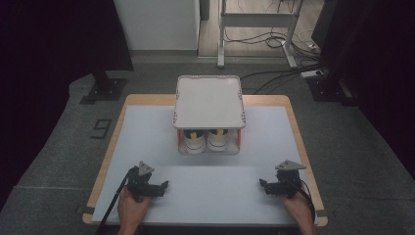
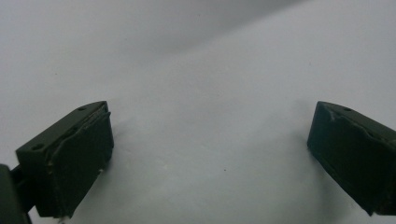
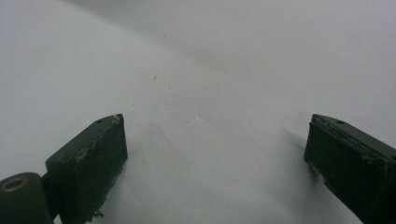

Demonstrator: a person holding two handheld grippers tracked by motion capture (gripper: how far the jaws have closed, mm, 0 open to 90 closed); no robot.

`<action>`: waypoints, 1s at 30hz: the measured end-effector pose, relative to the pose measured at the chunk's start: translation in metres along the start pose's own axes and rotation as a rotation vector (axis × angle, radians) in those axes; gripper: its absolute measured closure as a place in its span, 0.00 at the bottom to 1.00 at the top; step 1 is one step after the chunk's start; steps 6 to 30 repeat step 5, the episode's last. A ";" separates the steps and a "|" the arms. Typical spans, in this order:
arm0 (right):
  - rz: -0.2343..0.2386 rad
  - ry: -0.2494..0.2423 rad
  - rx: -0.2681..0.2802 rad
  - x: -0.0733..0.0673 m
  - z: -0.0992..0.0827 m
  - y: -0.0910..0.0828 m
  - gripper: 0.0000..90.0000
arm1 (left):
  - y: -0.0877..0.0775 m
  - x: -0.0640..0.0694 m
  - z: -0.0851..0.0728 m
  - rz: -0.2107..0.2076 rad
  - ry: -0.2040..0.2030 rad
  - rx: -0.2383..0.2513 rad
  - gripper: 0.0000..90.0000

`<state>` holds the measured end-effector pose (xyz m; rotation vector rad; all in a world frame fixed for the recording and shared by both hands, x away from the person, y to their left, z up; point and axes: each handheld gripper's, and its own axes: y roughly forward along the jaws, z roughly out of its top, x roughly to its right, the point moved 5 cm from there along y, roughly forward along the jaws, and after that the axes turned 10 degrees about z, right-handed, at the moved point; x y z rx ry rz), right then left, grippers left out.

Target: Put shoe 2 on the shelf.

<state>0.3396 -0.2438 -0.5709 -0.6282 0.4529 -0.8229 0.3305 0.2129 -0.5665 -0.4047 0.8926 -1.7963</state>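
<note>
A clear plastic box (image 1: 209, 142) with a white lid (image 1: 209, 101) stands at the table's middle back. Inside it, through the front wall, I see a pair of white shoes (image 1: 206, 139) with yellow and dark trim. My left gripper (image 1: 165, 186) rests low on the white table (image 1: 205, 191) at the front left, held by a hand, jaws wide apart over bare surface (image 2: 210, 140). My right gripper (image 1: 263, 184) sits at the front right, also held by a hand, jaws spread with nothing between them (image 3: 215, 140). Both point inward toward each other.
The white mat covers a wooden tabletop (image 1: 110, 147) with its edge showing left and right. Beyond the table lie grey floor, a black stand base (image 1: 103, 90), a metal frame (image 1: 257, 29) and cables (image 1: 274, 78).
</note>
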 end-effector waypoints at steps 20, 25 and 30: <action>-0.006 -0.001 -0.001 0.000 -0.001 0.000 0.04 | 0.000 0.000 0.000 0.000 -0.001 0.000 0.00; -0.006 -0.001 -0.001 0.000 -0.001 0.000 0.04 | 0.000 0.000 0.000 0.000 -0.001 0.000 0.00; -0.006 -0.001 -0.001 0.000 -0.001 0.000 0.04 | 0.000 0.000 0.000 0.000 -0.001 0.000 0.00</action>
